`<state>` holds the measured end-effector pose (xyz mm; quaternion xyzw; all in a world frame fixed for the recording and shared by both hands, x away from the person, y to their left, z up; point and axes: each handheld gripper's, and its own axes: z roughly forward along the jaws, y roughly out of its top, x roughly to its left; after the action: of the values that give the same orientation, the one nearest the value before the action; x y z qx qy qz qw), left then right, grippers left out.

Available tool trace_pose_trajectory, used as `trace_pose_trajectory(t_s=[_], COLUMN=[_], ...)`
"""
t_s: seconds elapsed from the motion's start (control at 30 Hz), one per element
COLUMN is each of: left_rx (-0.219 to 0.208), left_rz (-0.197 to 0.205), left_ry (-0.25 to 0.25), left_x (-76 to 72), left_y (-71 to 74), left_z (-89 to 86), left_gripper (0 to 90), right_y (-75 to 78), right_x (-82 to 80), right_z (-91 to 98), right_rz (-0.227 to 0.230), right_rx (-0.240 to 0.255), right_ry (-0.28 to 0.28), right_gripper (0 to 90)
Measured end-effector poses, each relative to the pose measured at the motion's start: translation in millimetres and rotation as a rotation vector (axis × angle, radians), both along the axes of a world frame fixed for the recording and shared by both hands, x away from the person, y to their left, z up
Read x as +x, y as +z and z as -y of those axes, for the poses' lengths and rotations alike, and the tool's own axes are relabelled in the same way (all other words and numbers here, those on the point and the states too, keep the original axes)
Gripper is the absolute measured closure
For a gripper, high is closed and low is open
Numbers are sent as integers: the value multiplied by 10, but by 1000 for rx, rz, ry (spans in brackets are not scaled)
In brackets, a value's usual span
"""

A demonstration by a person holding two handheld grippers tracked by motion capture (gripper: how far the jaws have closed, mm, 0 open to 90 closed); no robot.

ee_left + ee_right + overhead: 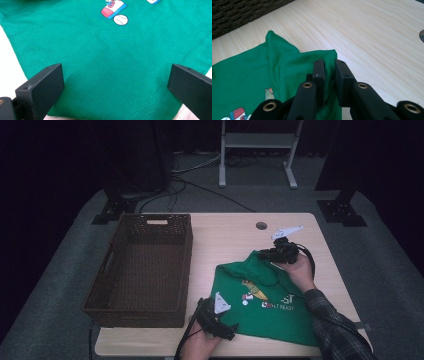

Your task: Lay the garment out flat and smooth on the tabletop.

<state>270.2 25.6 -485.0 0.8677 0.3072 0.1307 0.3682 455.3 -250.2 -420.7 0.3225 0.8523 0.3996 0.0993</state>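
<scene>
The left gripper, held in the left hand at the near table edge, has its jaws spread wide. The right gripper, in the right hand with a plaid-sleeved forearm, has its jaws pinched nearly together.

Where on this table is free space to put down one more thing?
Bare wood lies beyond the green printed T-shirt, between the brown woven basket and the table's far right corner. The empty basket is free too. The near right part is crowded by shirt and tongs.
</scene>
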Motion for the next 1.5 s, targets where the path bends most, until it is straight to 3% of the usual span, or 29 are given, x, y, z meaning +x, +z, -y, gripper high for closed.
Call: trace_pose_trajectory(t_s=[1.5], left_rx=[1], left_rz=[0], left_ry=[0], left_x=[0], left_y=[0], left_z=[0], left_gripper=[0], right_y=[-306], right_x=[233], right_z=[-89], right_rz=[-36], right_rx=[-129], right_ry=[-74], right_gripper=[809])
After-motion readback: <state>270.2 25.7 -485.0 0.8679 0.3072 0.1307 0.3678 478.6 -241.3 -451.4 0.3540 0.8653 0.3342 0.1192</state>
